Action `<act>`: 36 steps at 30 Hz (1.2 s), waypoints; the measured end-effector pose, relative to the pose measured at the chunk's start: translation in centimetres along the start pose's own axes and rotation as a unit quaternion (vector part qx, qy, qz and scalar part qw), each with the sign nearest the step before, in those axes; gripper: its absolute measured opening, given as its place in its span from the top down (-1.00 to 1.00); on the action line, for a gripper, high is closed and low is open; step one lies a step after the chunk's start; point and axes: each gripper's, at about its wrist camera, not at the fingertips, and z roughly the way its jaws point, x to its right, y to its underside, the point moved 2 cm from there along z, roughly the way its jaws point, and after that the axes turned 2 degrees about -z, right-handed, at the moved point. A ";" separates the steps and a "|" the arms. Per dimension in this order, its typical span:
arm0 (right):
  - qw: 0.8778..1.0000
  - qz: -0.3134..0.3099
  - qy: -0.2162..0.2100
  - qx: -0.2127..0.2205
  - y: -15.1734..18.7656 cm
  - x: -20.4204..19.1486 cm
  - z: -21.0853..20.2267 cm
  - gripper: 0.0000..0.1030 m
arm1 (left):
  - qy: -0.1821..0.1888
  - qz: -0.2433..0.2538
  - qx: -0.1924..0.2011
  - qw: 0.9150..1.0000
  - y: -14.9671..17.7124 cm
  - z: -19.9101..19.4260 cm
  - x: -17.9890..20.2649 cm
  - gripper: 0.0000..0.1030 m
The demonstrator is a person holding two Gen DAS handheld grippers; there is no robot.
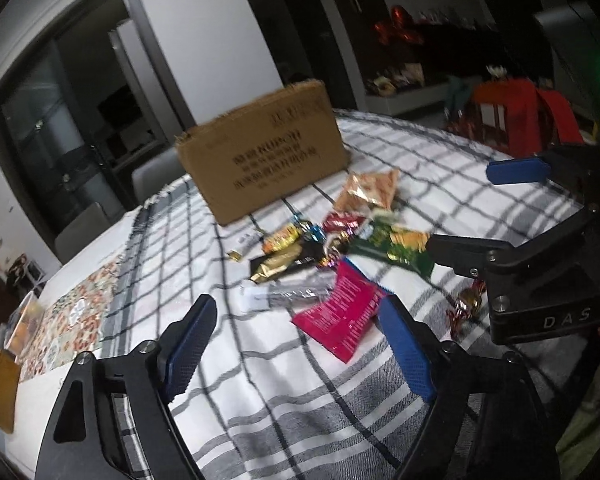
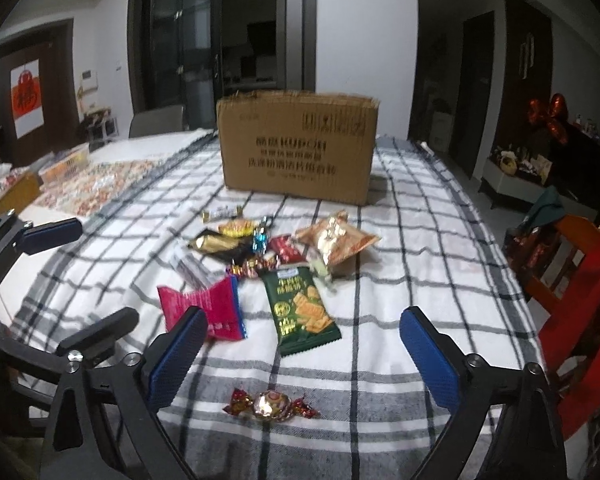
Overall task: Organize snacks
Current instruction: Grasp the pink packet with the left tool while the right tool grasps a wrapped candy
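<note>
A pile of snacks lies on the checked tablecloth [image 2: 400, 264]: a pink packet [image 2: 204, 304] [image 1: 340, 312], a green cracker packet [image 2: 300, 312] [image 1: 396, 246], an orange-gold bag [image 2: 334, 238] [image 1: 370, 190], a gold-and-black bar [image 2: 216, 245] and small sweets. A wrapped red-gold candy [image 2: 270, 402] [image 1: 466, 306] lies apart, close in front of my right gripper [image 2: 304, 356], which is open and empty. My left gripper [image 1: 300, 344] is open and empty, just short of the pink packet. An open cardboard box [image 2: 298, 146] [image 1: 262, 152] stands behind the pile.
A red chair [image 2: 580, 280] with red items stands at the table's right edge. A patterned mat [image 2: 96, 184] and snack containers [image 2: 16, 192] lie at the far left. A grey chair [image 2: 156, 120] stands behind the table. Each gripper shows in the other's view.
</note>
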 end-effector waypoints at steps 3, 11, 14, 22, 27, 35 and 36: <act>1.000 -0.002 -0.015 -0.023 0.8 -0.2 1.0 -0.74 | 0.016 0.003 -0.019 1.000 0.5 1.3 0.2 -0.56; 0.997 -0.004 -0.032 -0.071 3.2 -0.5 2.1 -0.40 | 0.044 0.031 -0.040 0.998 1.4 3.4 1.1 -0.48; 0.996 -0.009 -0.046 -0.080 3.7 -0.8 2.3 -0.29 | 0.051 0.045 -0.038 0.997 1.3 3.9 1.4 -0.48; 0.994 -0.024 -0.064 -0.086 4.0 -1.4 2.7 -0.04 | 0.057 0.072 -0.039 0.995 1.1 5.8 2.4 -0.41; 0.994 -0.045 -0.064 -0.082 4.0 -2.0 2.8 0.05 | 0.064 0.073 -0.041 0.994 0.8 6.8 2.6 -0.30; 0.994 -0.062 -0.066 -0.067 3.9 -2.3 2.5 0.29 | 0.074 0.070 -0.056 0.993 1.0 7.4 3.0 -0.05; 0.994 -0.060 -0.070 -0.066 3.9 -2.3 2.5 0.46 | 0.075 0.069 -0.056 0.993 1.0 7.4 3.0 0.00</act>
